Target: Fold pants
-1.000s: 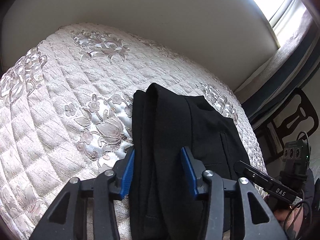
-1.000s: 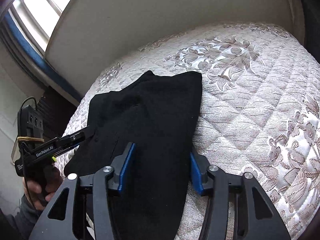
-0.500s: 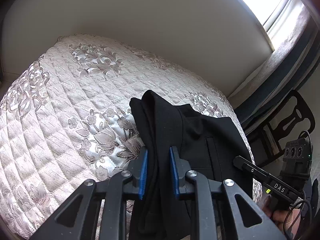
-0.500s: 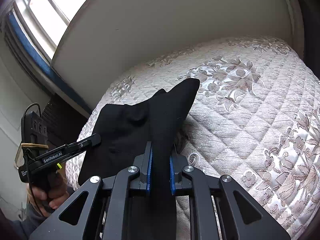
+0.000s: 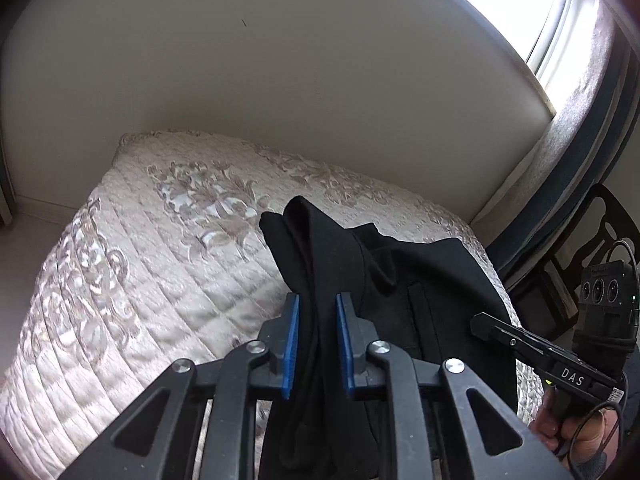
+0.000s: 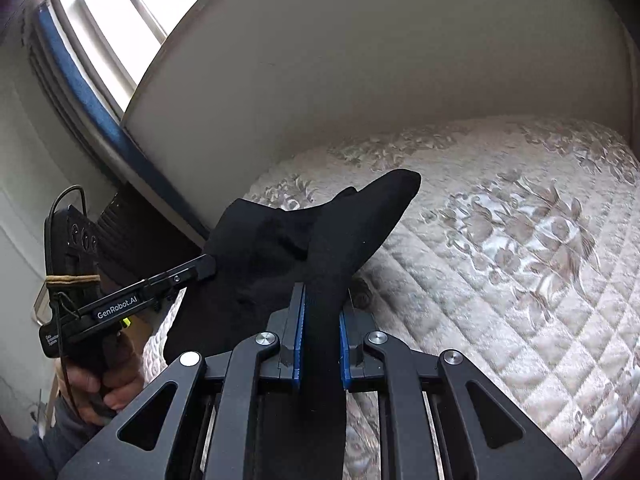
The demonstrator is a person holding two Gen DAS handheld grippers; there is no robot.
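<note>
On the quilted bed [image 5: 168,264], black pants [image 5: 416,280] lying partly gathered, near end lifted clear of the quilt. Left tool [image 5: 317,338] closed narrow on a bunched fold of the near edge, blue pads pressing the cloth from both sides after just closing on it. Right tool [image 6: 322,338] likewise clamped tight on the other near portion, fabric rising in a peak beyond the pads. Grasping judged done; 1 lengthwise fold apparently already in, though hard to confirm from the dark cloth. Remaining, by the look of things: carrying the held end over toward the far end by the headboard [image 5: 280,80], laying flat, smoothing, then letting go with both tools.
</note>
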